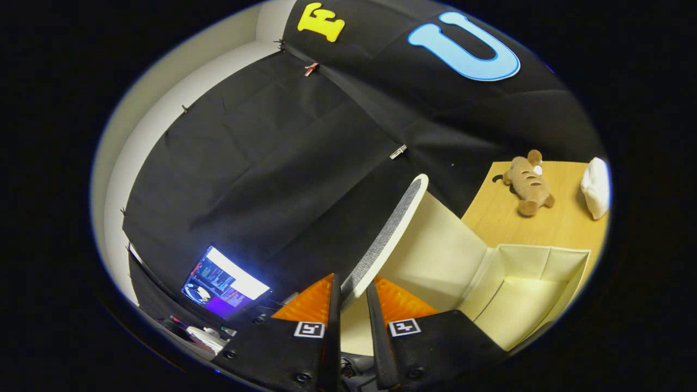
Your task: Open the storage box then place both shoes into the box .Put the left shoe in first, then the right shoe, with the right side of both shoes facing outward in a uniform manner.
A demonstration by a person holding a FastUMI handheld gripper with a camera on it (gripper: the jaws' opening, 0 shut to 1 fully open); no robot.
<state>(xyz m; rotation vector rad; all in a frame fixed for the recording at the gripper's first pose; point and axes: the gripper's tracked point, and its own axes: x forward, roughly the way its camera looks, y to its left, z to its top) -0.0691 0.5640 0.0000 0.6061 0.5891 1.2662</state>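
in the gripper view the fingers (354, 291) are clenched on the raised lid (389, 234) of the storage box (523, 294), which stands open on the counter (544, 223). a plush toy (527, 182) lies near the counter's far edge, beside a white bundle (596, 188).

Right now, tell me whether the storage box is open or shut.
Open: the gripper is shut on the raised lid, and the storage box shows a bare cream interior.

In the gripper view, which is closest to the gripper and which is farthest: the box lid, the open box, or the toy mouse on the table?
1. Box lid: pinched between the fingers of the gripper, swung up.
2. Open box: just beyond the fingers, hollow and cream inside.
3. Toy mouse: farthest, lying on the wooden table past the box, beside a white bundle.
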